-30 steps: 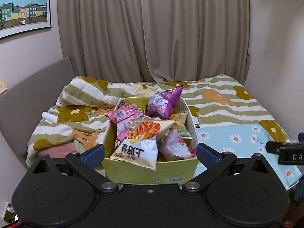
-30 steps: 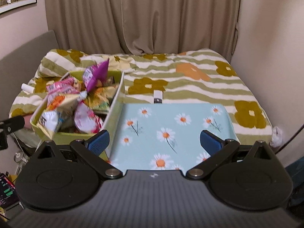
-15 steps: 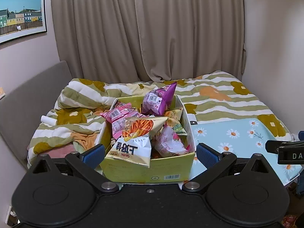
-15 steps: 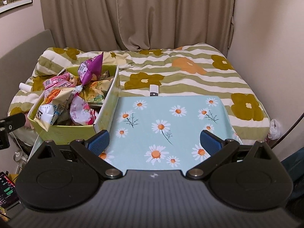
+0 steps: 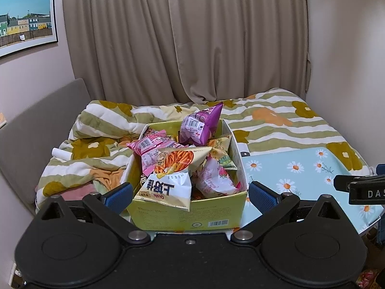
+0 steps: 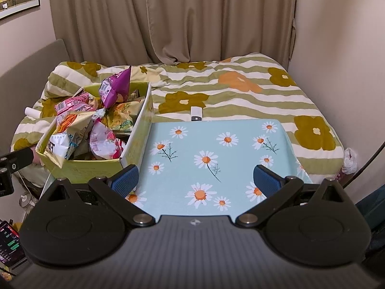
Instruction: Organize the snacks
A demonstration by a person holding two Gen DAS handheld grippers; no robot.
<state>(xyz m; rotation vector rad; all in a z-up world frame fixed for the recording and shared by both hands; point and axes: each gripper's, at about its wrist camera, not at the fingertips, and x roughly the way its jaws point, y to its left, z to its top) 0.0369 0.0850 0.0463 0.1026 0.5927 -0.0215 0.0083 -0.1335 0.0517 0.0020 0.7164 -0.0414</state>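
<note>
Both tools, left tool (image 5: 190, 190) and right tool (image 6: 195, 175), are hanging wide open, gripping nothing. I'm seeing all the snack bags (image 5: 182, 161) heaped in the yellow box (image 5: 187, 219), with the daisy table (image 6: 216, 149) right of the box bare. Could be pre-sort or finished, so I'm only watching that cheese bag (image 5: 166, 190) drooping over the box's near wall.

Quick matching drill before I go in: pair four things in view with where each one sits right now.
Things:
1. purple bag
2. white Oishi bag
3. white remote
4. daisy-print surface

Places:
a. spilling over the box's near wall
b. on the striped quilt, at the far edge of the daisy print
c. sticking up at the back of the yellow-green box
d. right of the box, bare, ahead of the right gripper

Pairs: 1-c, 2-a, 3-b, 4-d
</note>
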